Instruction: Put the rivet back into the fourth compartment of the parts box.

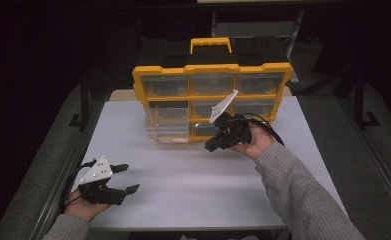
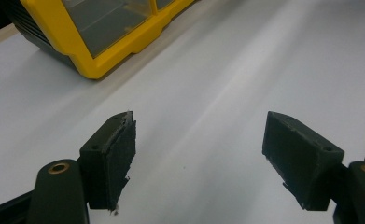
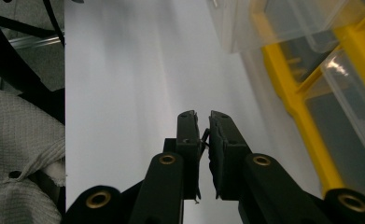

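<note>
A yellow and black organizer (image 1: 212, 68) with clear drawers stands upright at the back of the white table (image 1: 193, 190). Its lower left drawer (image 1: 167, 131) is pulled partway out. My right gripper (image 1: 209, 146) hovers just in front of the lower middle drawers, tilted down and left, its jaws shut. In the right gripper view the right gripper (image 3: 203, 116) shows only a thin slit between its pads; I cannot tell whether anything small is pinched there. My left gripper (image 1: 131, 178) rests near the front left of the table, open and empty. The left gripper (image 2: 201, 149) points along bare tabletop.
The organizer's yellow corner (image 2: 89, 63) lies ahead and left of the left jaws. Its frame (image 3: 306, 126) and the pulled drawer (image 3: 245, 23) run along the right of the right gripper view. Dark metal frame rails (image 1: 83, 105) flank the table.
</note>
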Available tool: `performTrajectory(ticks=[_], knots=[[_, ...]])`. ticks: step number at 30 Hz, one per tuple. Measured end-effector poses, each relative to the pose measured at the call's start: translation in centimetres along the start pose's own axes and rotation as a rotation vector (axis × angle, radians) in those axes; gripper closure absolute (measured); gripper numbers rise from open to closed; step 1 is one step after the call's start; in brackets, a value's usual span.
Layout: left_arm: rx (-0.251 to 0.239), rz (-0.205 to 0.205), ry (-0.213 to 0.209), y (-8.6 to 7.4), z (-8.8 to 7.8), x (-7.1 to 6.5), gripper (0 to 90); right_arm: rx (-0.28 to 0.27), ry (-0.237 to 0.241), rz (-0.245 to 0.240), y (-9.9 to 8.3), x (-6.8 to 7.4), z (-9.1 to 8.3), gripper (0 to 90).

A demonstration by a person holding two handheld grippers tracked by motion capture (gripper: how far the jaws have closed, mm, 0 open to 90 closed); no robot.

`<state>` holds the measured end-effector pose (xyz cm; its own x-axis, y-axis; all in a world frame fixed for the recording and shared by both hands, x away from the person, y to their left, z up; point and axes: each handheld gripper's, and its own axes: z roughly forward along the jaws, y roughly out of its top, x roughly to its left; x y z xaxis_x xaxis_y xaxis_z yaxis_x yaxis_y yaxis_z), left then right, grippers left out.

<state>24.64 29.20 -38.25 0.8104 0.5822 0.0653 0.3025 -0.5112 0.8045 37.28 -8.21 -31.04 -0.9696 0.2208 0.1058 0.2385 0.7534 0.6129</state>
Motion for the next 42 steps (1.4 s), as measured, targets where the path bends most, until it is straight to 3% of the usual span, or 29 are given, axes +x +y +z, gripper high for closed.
performTrajectory(ticks=[6, 12, 24, 42], knots=[[0.012, 0.014, 0.001, 0.0, -0.1, 0.1, 25.2, 0.000, -0.008, -0.017, 1.4, 0.0, -1.2, 81.7], [0.000, -0.002, 0.000, 0.0, 0.0, 0.0, 25.2, 0.003, -0.026, -0.040, 3.3, 0.0, -2.5, 81.6], [-0.005, -0.002, 0.000, 0.0, -0.1, 0.0, 25.2, 0.014, -0.057, -0.124, 8.0, 0.4, -4.0, 81.6], [0.010, 0.020, 0.001, -0.1, -0.2, 0.3, 25.1, 0.024, -0.048, -0.163, 13.2, 0.1, -2.6, 81.6]])
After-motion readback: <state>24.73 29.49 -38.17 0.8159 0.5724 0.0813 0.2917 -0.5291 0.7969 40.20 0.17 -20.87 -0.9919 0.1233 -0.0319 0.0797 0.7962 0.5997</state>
